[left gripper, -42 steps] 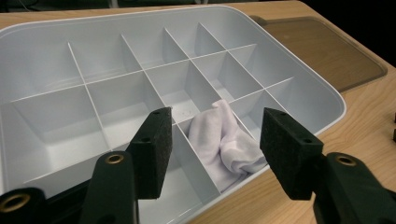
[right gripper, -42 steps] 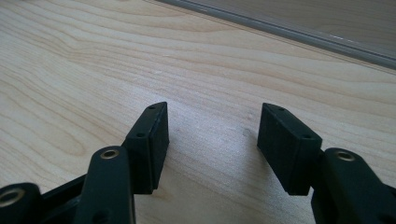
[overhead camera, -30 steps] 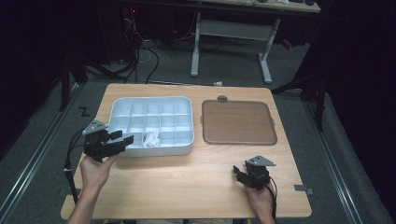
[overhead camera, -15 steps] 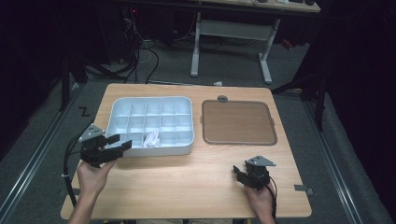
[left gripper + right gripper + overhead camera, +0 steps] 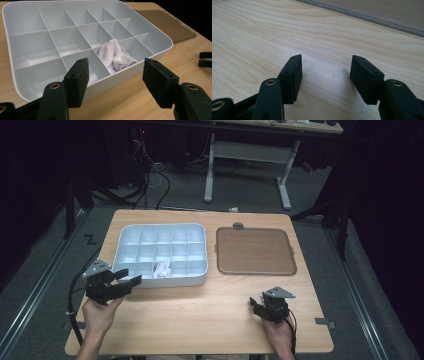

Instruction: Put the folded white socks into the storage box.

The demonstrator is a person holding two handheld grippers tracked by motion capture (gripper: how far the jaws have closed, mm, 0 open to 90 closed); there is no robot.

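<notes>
A white divided tray (image 5: 159,226) (image 5: 160,37) lies on the left half of the wooden table. A crumpled white cloth (image 5: 162,268) (image 5: 115,56) sits in the middle compartment of its near row, leaning on a divider. My left gripper (image 5: 127,276) (image 5: 115,67) hovers just off the tray's near left corner, aimed at the cloth; its jaws have just been opening and nothing is between them. My right gripper (image 5: 255,305) (image 5: 325,62) rests low on the bare wood at the near right, open and holding nothing.
A flat brown tray (image 5: 255,251) (image 5: 387,10) lies to the right of the white one. The right gripper's jaw tips (image 5: 205,59) show at the left gripper view's right edge. Bare wood (image 5: 200,320) runs between the two hands. Cables and desk legs stand beyond the table's far edge.
The left gripper has drawn back a little from the tray's near wall toward the person, and its jaws stand wider. The cloth stays in its compartment. The right gripper has not moved.
</notes>
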